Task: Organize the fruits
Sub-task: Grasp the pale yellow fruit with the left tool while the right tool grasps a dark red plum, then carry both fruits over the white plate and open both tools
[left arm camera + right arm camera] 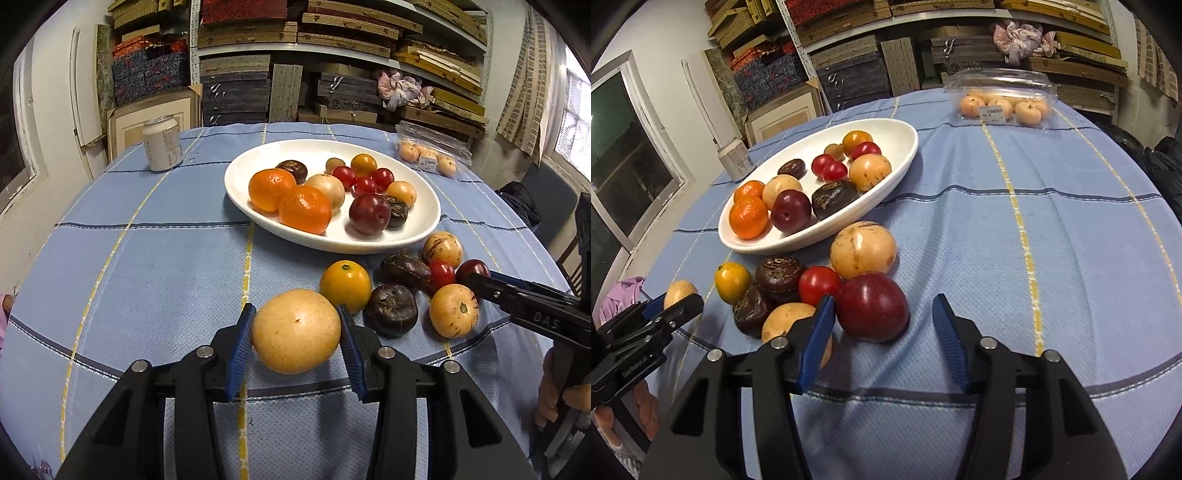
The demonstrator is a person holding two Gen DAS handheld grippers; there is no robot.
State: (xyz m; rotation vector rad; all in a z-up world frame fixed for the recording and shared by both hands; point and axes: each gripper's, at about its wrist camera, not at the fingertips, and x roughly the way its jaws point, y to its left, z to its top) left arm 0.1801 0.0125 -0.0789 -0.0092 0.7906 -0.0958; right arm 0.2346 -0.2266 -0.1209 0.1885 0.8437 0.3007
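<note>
Two hand-held grippers, left (295,325) clamped on tan fruit (295,330), right (882,314) apart around plum (873,306)

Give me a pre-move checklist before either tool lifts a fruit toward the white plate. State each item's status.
1. Left tool gripping the large tan fruit: ok, both pads press its sides.
2. Right tool gripping the dark red plum: not ok, one pad touches, the other stands clear.
3. Free space on the white plate: ok, bare patches at front edge and back.
4. Neighbours of the tan fruit: cannot tell whether the yellow-orange fruit touches it.
5. Neighbours of the plum: not ok, the red tomato crowds against it.
</note>
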